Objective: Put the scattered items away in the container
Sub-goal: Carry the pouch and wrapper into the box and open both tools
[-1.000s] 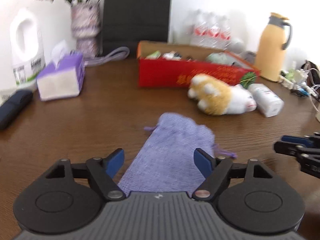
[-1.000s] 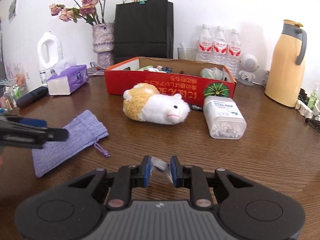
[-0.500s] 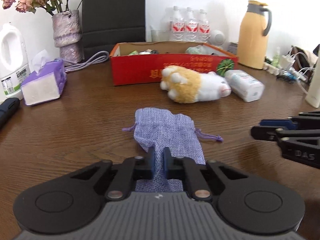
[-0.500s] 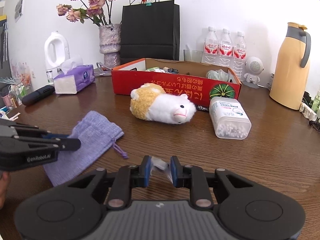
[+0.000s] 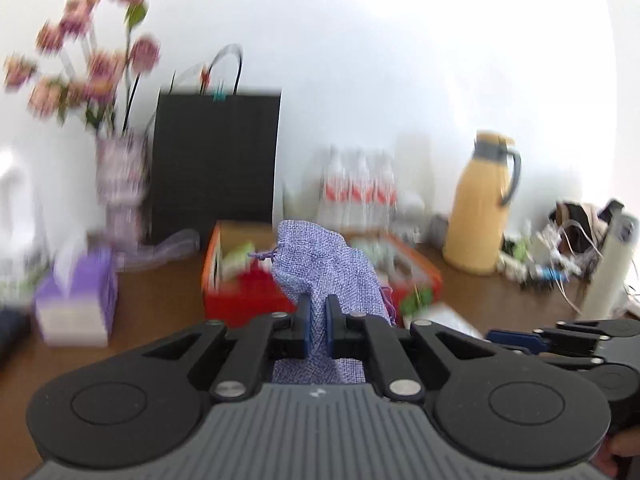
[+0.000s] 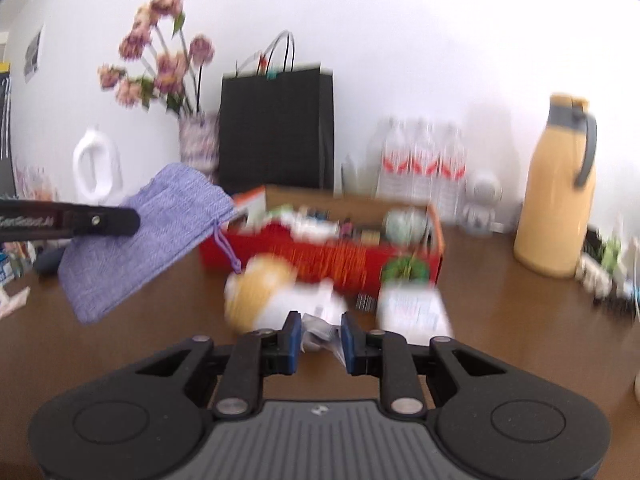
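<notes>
Two grips are loaded: the left gripper (image 5: pixel 318 326) is clenched on a pinch of the purple pouch (image 5: pixel 328 264), and the right gripper (image 6: pixel 319 340) clamps a small crinkly clear packet (image 6: pixel 320 330). Soft, light woven cloth, the pouch droops from its pinch, so a bunched fold near one end seems the soundest hold. A second ago it lay flat on the table (image 6: pixel 120 344) between open jaws; now it hangs clear, near the red box (image 6: pixel 320 256).
</notes>
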`<state>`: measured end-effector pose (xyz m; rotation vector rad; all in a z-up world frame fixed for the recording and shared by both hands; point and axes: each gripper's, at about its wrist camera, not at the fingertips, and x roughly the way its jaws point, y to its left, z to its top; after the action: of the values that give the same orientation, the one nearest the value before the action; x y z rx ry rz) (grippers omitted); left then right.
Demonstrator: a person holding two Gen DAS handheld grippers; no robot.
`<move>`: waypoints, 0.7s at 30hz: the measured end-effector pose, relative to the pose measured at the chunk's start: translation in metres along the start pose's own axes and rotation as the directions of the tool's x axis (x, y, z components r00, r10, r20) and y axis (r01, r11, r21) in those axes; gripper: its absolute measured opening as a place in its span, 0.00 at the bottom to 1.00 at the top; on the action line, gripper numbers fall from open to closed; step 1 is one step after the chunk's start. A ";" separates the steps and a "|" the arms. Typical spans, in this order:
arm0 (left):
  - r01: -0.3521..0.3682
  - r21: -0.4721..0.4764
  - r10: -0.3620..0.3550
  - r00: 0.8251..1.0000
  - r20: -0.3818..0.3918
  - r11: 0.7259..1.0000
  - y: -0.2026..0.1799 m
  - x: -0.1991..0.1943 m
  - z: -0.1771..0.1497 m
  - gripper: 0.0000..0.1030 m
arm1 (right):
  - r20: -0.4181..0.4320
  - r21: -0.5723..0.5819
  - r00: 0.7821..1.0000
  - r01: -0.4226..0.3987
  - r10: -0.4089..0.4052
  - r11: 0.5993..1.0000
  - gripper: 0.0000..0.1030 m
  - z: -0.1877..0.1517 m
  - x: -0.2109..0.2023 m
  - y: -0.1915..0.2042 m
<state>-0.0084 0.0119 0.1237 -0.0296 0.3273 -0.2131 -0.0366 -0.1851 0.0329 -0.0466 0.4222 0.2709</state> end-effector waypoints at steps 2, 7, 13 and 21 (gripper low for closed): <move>-0.021 -0.018 0.021 0.999 0.025 1.000 0.009 0.027 0.028 0.07 | 0.050 0.004 0.999 -0.005 0.004 1.000 0.19 0.026 0.010 -0.009; -0.107 -0.128 0.105 0.994 -0.019 0.986 0.046 0.119 0.086 0.08 | 0.119 0.047 0.993 -0.007 0.002 0.999 0.19 0.095 0.053 -0.042; -0.216 -0.124 0.173 0.941 -0.290 0.968 0.073 0.238 0.060 0.08 | -0.018 0.075 0.997 -0.076 0.077 0.994 0.19 0.148 0.148 -0.067; -0.209 -0.044 0.176 0.904 -0.391 0.977 0.084 0.257 0.016 0.33 | -0.358 0.094 0.929 -0.069 0.098 0.993 0.19 0.132 0.279 -0.067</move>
<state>0.2514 0.0394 0.0528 -0.0395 0.7298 -0.0049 0.2786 -0.1670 0.0375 0.0002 0.8038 0.3308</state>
